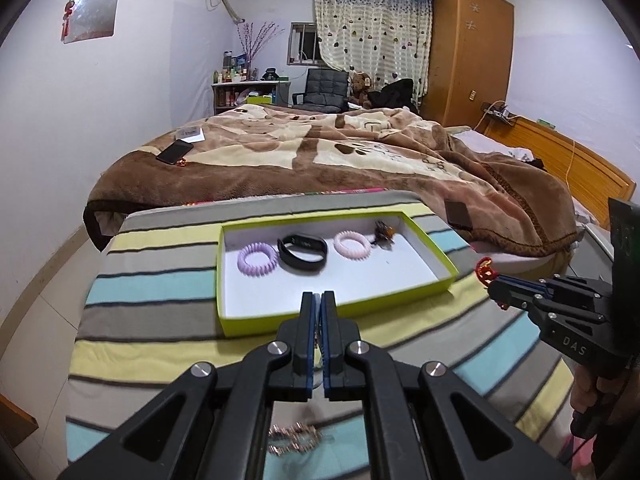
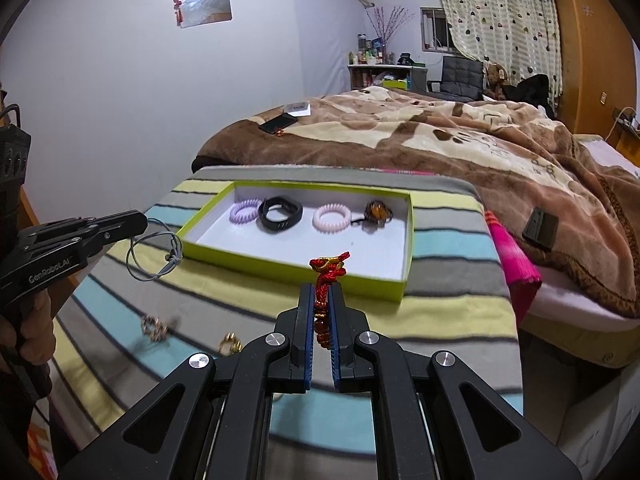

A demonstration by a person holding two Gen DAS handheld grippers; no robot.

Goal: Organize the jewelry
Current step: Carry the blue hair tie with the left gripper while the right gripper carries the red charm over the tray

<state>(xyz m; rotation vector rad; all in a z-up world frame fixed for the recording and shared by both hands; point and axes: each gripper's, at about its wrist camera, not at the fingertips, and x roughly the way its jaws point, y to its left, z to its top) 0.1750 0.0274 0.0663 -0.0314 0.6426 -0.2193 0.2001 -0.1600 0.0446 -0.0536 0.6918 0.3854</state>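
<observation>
Blurred gold trinket [image 2: 154, 326], perhaps a bracelet, on the cloth.

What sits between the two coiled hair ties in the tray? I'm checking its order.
A black wristband lies between the purple hair tie and the pink hair tie, clear in both wrist views.

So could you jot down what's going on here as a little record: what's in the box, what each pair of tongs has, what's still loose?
box: green-edged tray on striped cloth
in box: purple coil, black band, pink coil, amber piece
left tongs: shut on thin grey cord loop
right tongs: shut on red braided cord
loose on cloth: gold chain piece, small gold piece
</observation>
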